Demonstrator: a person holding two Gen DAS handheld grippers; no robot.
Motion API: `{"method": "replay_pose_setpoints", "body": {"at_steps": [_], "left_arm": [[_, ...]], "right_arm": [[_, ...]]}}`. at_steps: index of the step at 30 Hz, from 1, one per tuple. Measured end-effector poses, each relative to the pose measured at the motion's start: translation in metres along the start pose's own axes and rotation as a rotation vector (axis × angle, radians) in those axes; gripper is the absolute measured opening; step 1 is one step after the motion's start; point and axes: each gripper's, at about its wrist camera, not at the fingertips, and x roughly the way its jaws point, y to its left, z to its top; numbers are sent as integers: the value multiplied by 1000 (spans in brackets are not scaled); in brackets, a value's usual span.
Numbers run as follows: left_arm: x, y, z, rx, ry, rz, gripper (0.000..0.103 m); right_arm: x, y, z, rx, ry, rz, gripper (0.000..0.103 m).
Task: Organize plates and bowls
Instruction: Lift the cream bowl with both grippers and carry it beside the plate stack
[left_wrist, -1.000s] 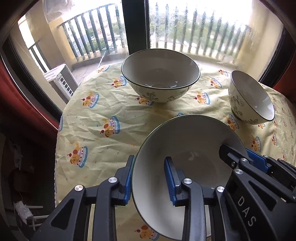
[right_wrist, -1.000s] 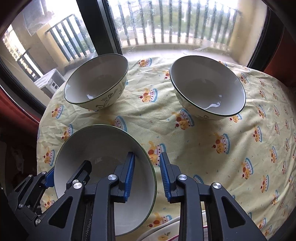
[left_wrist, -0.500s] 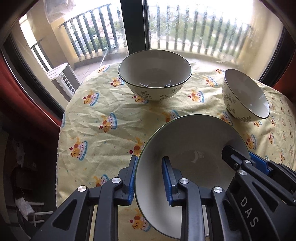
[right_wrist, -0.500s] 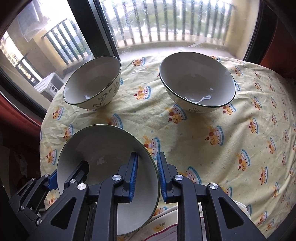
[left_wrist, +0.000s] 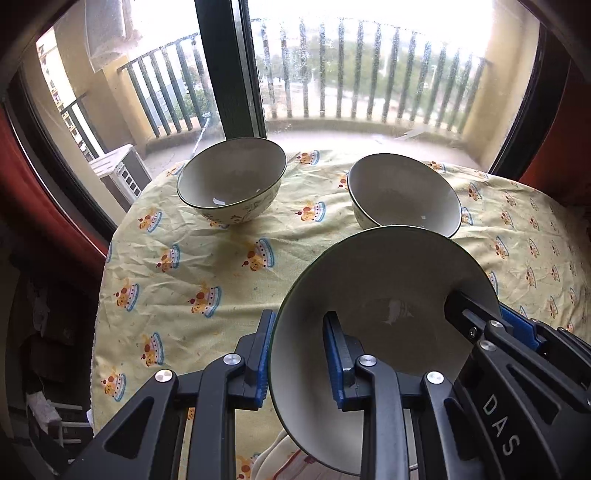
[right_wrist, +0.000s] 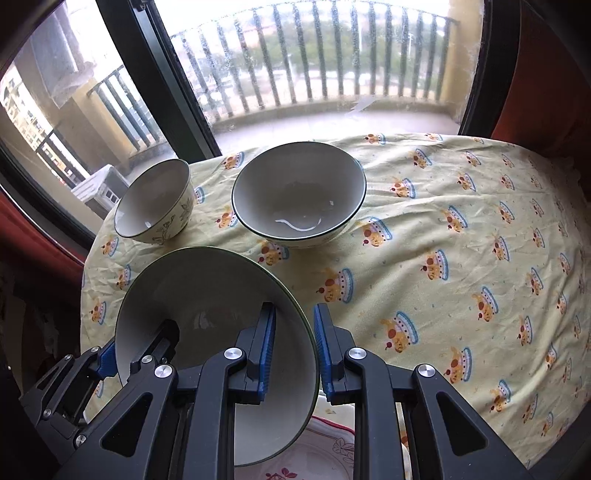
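A white bowl with a dark green rim (left_wrist: 384, 295) hangs tilted above the table, held by both grippers on opposite sides of its rim. My left gripper (left_wrist: 297, 354) is shut on the bowl's left rim, one blue pad inside and one outside. My right gripper (right_wrist: 293, 347) is shut on the right rim of the same bowl (right_wrist: 207, 288). Two more bowls stand at the far side of the table: a floral one (left_wrist: 232, 184) on the left and a wider one (left_wrist: 402, 195) to its right. In the right wrist view they are the small bowl (right_wrist: 155, 203) and the wide bowl (right_wrist: 299, 199).
A yellow tablecloth (right_wrist: 443, 258) with a cake print covers the round table. The edge of a white plate (right_wrist: 325, 454) with a flower pattern shows under the held bowl at the near edge. The table drops off at the left; a window and balcony railing stand behind.
Both grippers have lifted the bowl and carried it toward the right and nearer edge of the table. The two standing bowls now look farther off and more to the left. The plate has come into view below.
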Motion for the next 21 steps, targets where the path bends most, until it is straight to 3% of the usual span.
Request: {"method": "replay_pose_setpoints", "body": {"at_steps": [9,21], "left_arm": [[-26,-50,-8,7,-35,4,25],[-34,-117,-47,-9,-3,-32,24]], "right_arm": [[-32,-53,-3,4,-33,6,25],[-52,-127,-31,-9,-13,-20,25]]}}
